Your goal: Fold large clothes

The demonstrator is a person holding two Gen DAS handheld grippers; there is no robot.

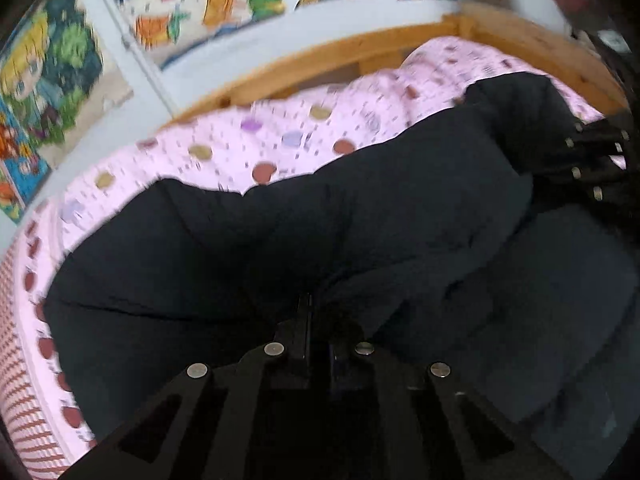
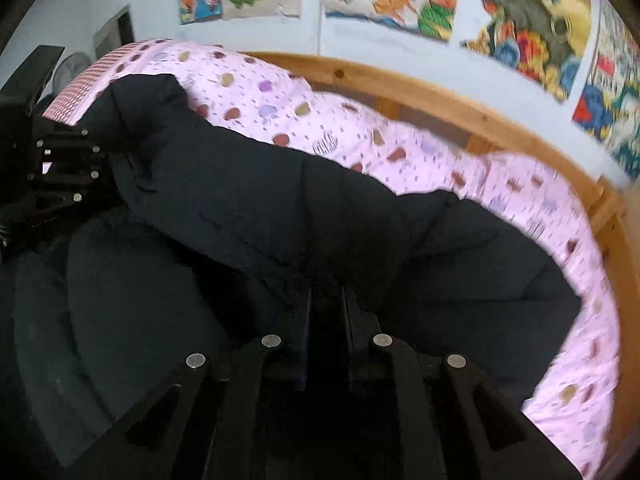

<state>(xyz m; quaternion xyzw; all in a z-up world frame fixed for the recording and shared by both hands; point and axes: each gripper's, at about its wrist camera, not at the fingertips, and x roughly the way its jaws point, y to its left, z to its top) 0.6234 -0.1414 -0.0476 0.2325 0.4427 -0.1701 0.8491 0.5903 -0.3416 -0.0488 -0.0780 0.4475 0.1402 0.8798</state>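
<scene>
Big black puffy coat (image 1: 320,220) sprawled across the pink dotted sheet (image 1: 248,148) on a wooden bed (image 1: 360,46); both grippers are pinched on it near its front edge; left gripper (image 1: 318,320) has its jaws almost together with fabric bunched in between; right gripper (image 2: 326,304) narrow too, clamped on a fold. Looks thick, soft and floppy, probably slick shell so it could slide out; I'd grab seams or hem corners, not the padded middle; blurry frames, so details are fuzzy.
</scene>
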